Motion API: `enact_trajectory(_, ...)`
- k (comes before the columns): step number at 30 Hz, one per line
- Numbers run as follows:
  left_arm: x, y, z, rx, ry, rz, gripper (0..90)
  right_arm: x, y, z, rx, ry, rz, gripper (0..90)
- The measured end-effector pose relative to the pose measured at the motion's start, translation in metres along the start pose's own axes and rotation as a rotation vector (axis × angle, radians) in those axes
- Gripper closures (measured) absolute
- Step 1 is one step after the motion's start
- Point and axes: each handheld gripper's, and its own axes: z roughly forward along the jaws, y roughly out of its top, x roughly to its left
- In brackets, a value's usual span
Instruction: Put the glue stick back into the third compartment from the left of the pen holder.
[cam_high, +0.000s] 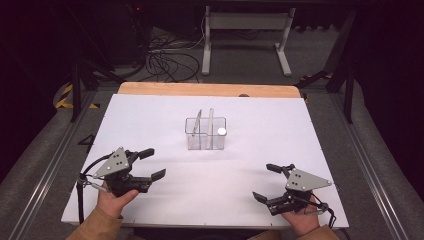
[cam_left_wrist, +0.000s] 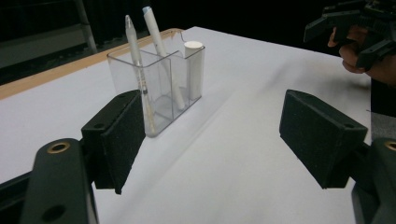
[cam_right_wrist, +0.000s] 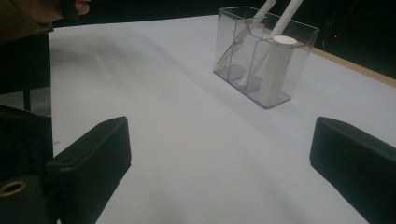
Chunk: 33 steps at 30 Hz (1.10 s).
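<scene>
Nearest the person, the left claw (cam_high: 150, 165) rests low at the near left of the desk (cam_high: 150, 125), its jaws standing wide apart with nothing between them. Mirrored on the other side, the right claw (cam_high: 270, 182) sits at the near right edge, its jaws likewise spread and empty. Both point inward and forward, toward the middle of the desk, which reads as a resting pose with each hand ready to reach.

Ahead of both claws, well apart from either and roughly midway between them, stands the clear holder (cam_high: 205, 133). It is upright, with inner walls dividing it into compartments. From the left claw it lies ahead and to the right; from the right claw, ahead and to the left.

Inside it, two white pens (cam_left_wrist: 135, 46) lean on its walls with their tips above the rim, because they are taller than the holder and too thin to stand alone. The stout white cylinder (cam_left_wrist: 194, 70) stands straight in the end compartment on the right claw's side, its flat top just above the rim.

Beyond the holder the desk runs bare to its wooden far edge (cam_high: 210, 90).
</scene>
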Motion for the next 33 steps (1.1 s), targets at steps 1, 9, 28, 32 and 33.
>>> enact_trajectory(1,0.000,-0.001,-0.001,0.004,0.006,0.009,22.6,0.000,0.000,0.000,-0.001,0.001,-0.001,6.0)
enact_trajectory(9,0.002,-0.020,-0.007,0.034,-0.001,0.006,21.4,-0.001,-0.001,0.000,0.001,-0.001,0.000,6.0)
enact_trajectory(28,0.000,-0.045,-0.016,0.064,-0.012,-0.051,21.1,-0.002,-0.003,0.002,0.017,0.000,0.006,6.1)
enact_trajectory(32,-0.001,-0.043,-0.015,0.073,-0.008,-0.027,21.0,-0.002,-0.004,0.002,0.018,0.001,0.005,6.1)
enact_trajectory(33,-0.001,-0.043,-0.015,0.070,-0.007,-0.028,20.9,-0.002,-0.004,0.002,0.019,0.001,0.005,6.1)
